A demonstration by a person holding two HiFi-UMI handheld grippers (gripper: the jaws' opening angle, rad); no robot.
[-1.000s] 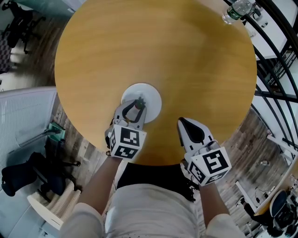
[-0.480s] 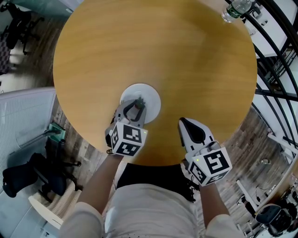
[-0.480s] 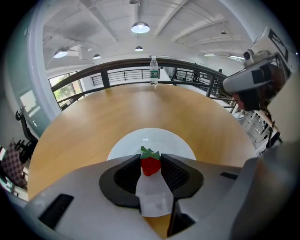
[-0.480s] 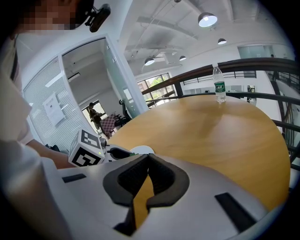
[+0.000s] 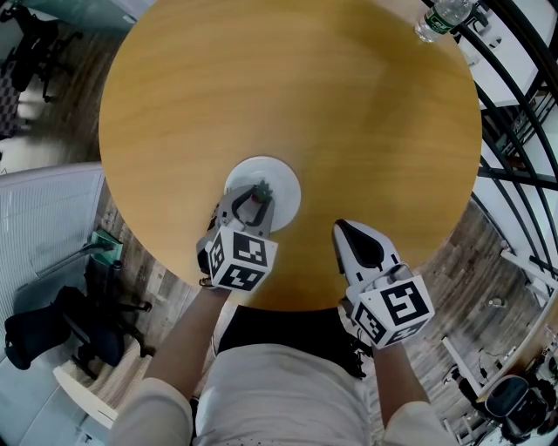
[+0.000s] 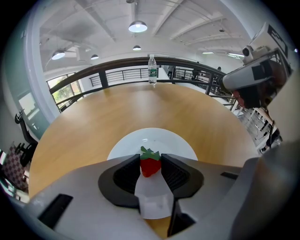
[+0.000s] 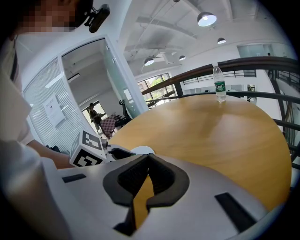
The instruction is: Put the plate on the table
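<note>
Already down: plate (image 5: 277,177), white and round, flat on the round wooden table (image 5: 331,104), close to the edge nearest the person and a little left of middle. Mostly bare on top. Overlapped at its near rim by the left gripper (image 5: 253,202), reaching in from the person's side with its marker cube toward the body.

Clamped between that gripper's two black pads: a small red strawberry (image 6: 150,165) with green leaves, pressed from both sides and held over the near part of the plate. Hard to tell whether touching the plate or just above it. Straight ahead past the strawberry, only the white of the plate and then bare table.

Off to the right, well apart from the plate: right gripper (image 5: 344,231), over the table just inside its near edge, pointing toward the middle. Closed tip to tip, with nothing in between; only a sliver of tabletop visible through the gap lower down.

At the far edge of the table, well apart from everything else: a clear plastic bottle (image 5: 443,19) with a green label, upright. Just beyond it, a dark curved railing (image 5: 514,78). Below the table on the left, wood-plank floor (image 5: 131,253) and a black chair (image 5: 52,327).
</note>
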